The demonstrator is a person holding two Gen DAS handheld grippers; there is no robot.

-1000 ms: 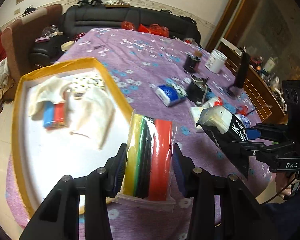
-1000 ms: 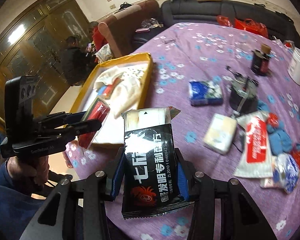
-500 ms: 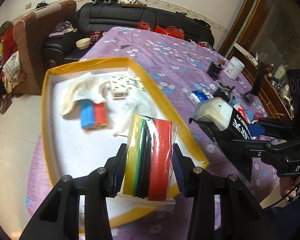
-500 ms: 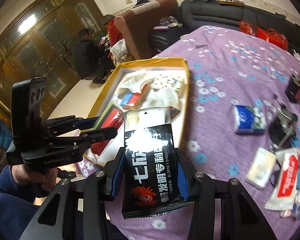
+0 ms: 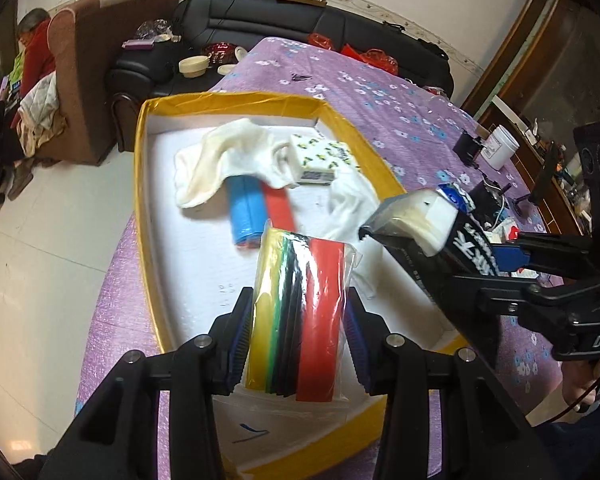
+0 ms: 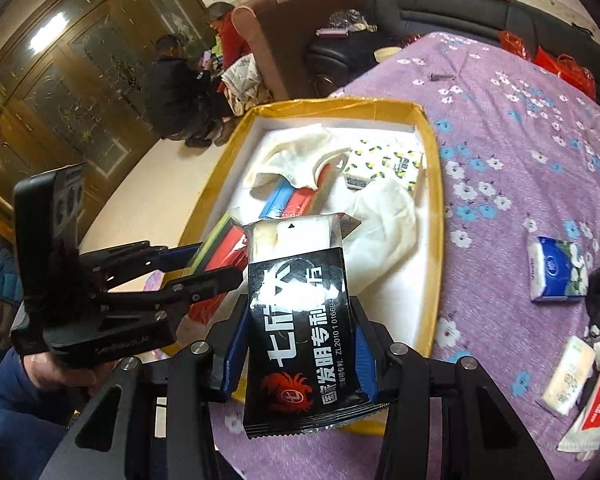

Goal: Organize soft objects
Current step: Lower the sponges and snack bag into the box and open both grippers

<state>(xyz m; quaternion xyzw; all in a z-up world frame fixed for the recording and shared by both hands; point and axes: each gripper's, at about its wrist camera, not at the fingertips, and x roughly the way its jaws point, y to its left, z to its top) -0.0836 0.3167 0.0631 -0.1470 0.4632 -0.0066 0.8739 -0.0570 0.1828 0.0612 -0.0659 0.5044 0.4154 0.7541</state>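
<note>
You held both loads over the box [image 5: 148, 216]: left claw [image 5: 296, 316] gripping the coloured packet [image 5: 300, 312], right claw [image 6: 300, 336] the black pouch [image 6: 300, 320]; next came lowering and releasing.

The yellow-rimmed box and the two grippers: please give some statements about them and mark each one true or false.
1. The left gripper holds a clear bag of coloured strips. True.
2. The right gripper is empty. False: it is shut on a black packet.
3. The yellow-rimmed box is empty. False: white cloths, a patterned tissue pack and a blue and red pack lie in it.
4. A blue tissue pack lies on the purple tablecloth, outside the box. True.
</note>
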